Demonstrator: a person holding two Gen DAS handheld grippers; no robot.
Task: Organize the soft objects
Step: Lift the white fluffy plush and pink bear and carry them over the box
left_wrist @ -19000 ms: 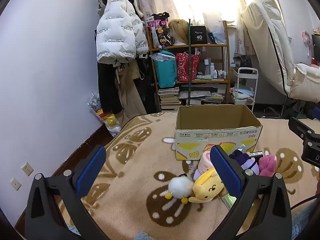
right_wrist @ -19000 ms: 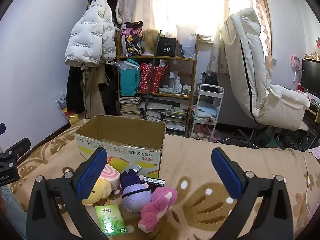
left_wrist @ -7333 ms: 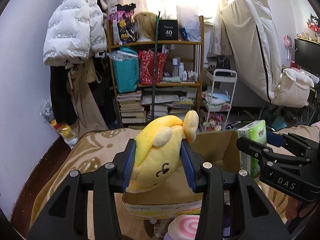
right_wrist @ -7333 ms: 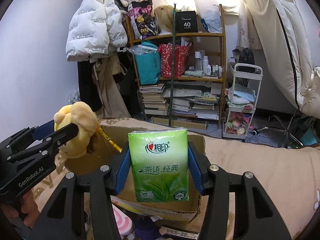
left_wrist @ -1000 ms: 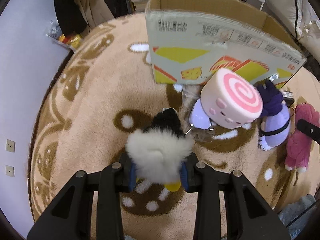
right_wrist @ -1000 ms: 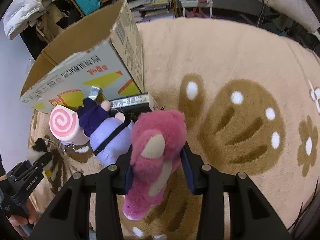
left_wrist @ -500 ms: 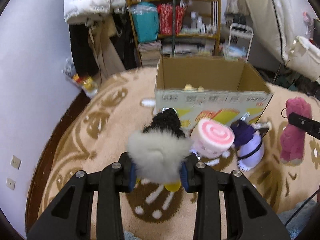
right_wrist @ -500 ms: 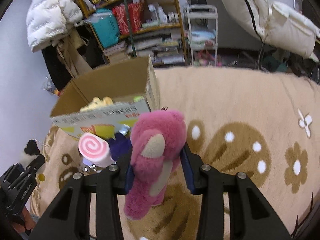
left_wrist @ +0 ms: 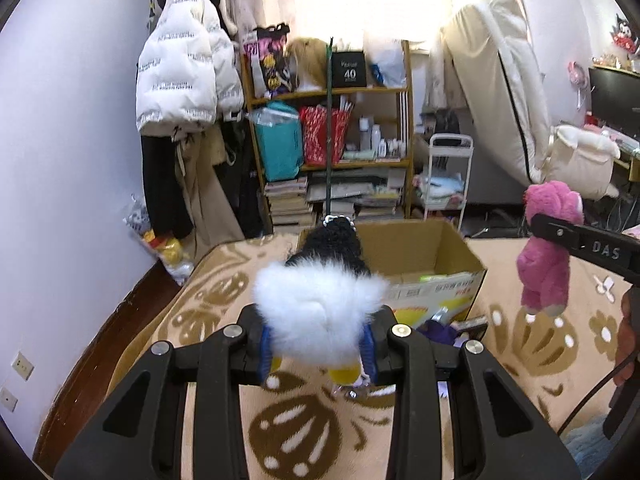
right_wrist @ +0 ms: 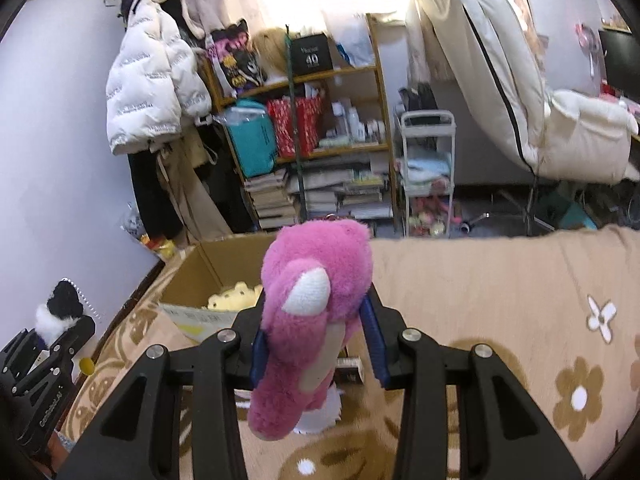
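My left gripper (left_wrist: 318, 350) is shut on a fluffy white-and-black plush (left_wrist: 320, 312), held up in the air in front of the open cardboard box (left_wrist: 424, 248). My right gripper (right_wrist: 318, 346) is shut on a pink plush bear (right_wrist: 316, 312), also lifted, to the right of the box (right_wrist: 192, 280). In the left wrist view the pink bear (left_wrist: 548, 248) hangs from the right gripper's arm. A yellow plush (right_wrist: 234, 296) lies inside the box. A purple plush (left_wrist: 440, 330) lies on the blanket by the box's front.
The beige patterned blanket (left_wrist: 192, 320) covers the bed. Behind it stand a cluttered shelf (left_wrist: 332, 140), a white trolley (left_wrist: 446, 176), hanging coats (left_wrist: 184, 72) and a cream reclining chair (right_wrist: 520, 80). A person's hand (left_wrist: 626, 340) shows at the right edge.
Both grippers have risen from the blanket with their plush toys and tilted up, so the room and the box's open top come into view.
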